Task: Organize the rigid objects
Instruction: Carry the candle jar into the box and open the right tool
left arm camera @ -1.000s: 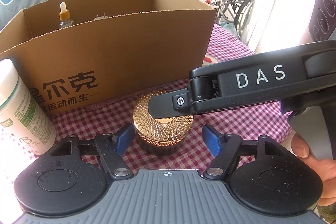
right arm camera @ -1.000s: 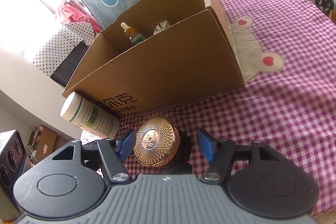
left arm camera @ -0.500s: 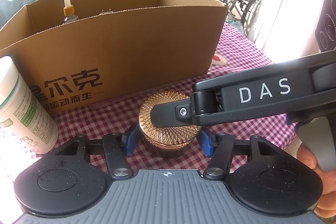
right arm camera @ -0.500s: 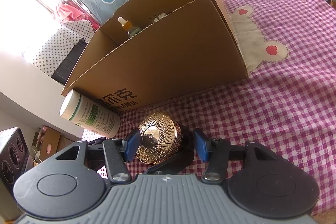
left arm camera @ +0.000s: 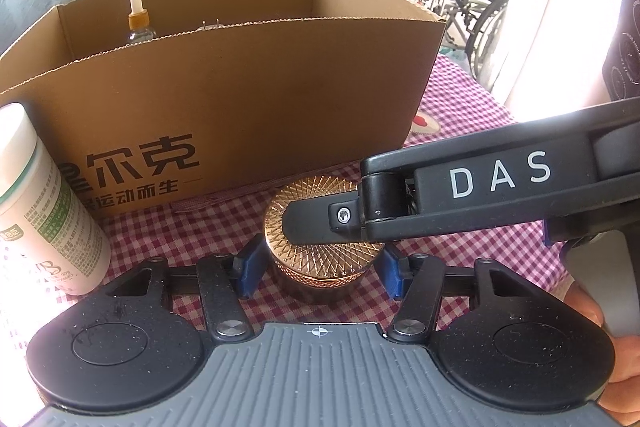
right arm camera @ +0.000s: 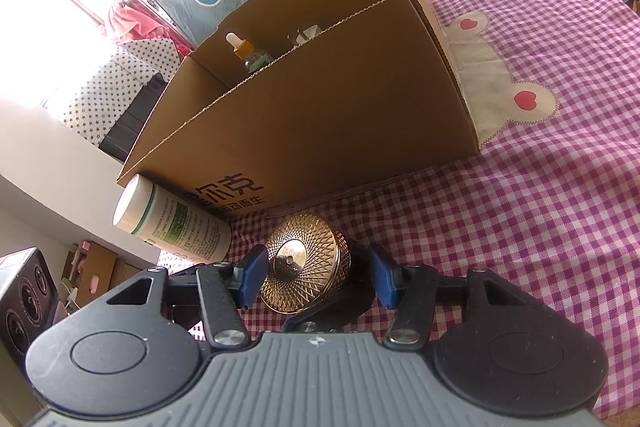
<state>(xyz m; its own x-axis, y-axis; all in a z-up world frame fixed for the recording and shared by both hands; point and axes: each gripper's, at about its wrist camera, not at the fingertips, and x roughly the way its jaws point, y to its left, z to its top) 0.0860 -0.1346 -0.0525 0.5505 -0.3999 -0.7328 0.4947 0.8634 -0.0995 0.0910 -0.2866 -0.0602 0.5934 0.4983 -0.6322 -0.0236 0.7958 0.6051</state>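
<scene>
Jar: gold jar (left arm camera: 322, 259) stands on the checked surface (right arm camera: 520, 227), at 6 o'clock of the cardboard box (left arm camera: 240, 99).
Tongs: left tongs (left arm camera: 320, 269) clamp the jar's sides; right tongs (right arm camera: 310, 277) bracket it, contact unclear.
Risk: two tools crowd one smooth jar; uneven squeeze may tip it.
Box contents: dropper bottle (left arm camera: 138, 21) at 11 o'clock, plus something unclear.
Outside: white bottle (left arm camera: 44, 203) at 9 o'clock.

Both wrist cameras sit low and close, angled down along their fingers. Left view faces the box (left arm camera: 224, 99) front squarely; right view takes it obliquely. Both share the jar (left arm camera: 320, 247), bottle (right arm camera: 176, 227) and checked cloth (right arm camera: 520, 207).
</scene>
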